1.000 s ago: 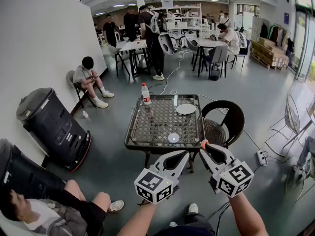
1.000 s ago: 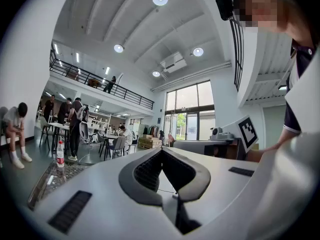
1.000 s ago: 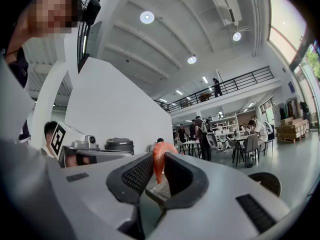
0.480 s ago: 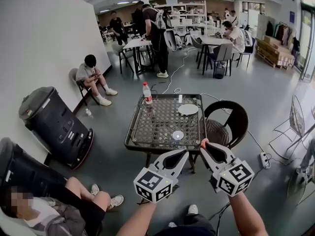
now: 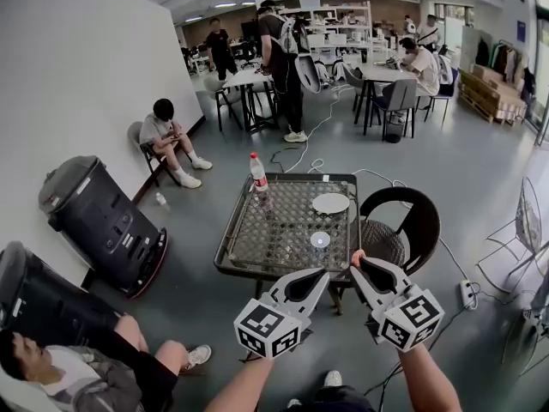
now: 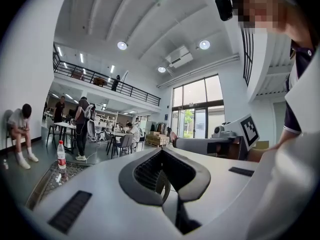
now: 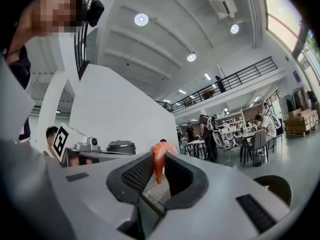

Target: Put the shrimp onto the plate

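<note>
A: Quick status, where's the shrimp?

B: In the right gripper (image 7: 158, 156). Jaws are pinched on the orange shrimp (image 7: 159, 160) right at the tips, w/ one end poking up past them. So the pickup looks done imo.

A: And the plate?

B: White plate (image 5: 331, 202) sits on the far right part of the mesh tabletop (image 5: 273, 223). Nothing on it afaict. In the head view the right gripper is held up on the near side of the tabletop, well apart from the plate.

A: So what's left?

B: Carry + drop, basically. Needs to reach fwd over the tabletop, get above the plate, lower, then let the jaws go. Placing not yet begun.

A: Left gripper doing anything?

B: No. Left gripper (image 6: 162, 150) has its jaws closed tip to tip w/ nothing between them. It's just beside the right one.

A: Anything in the way?

B: Small round disc (image 5: 320, 239) lies on the tabletop near the plate, on the near side of it. Bottle (image 5: 258, 172) stands at the far left corner, prob no issue. Dark chair (image 5: 413, 221) is at the tabletop's right side, off the path I'd say
</note>
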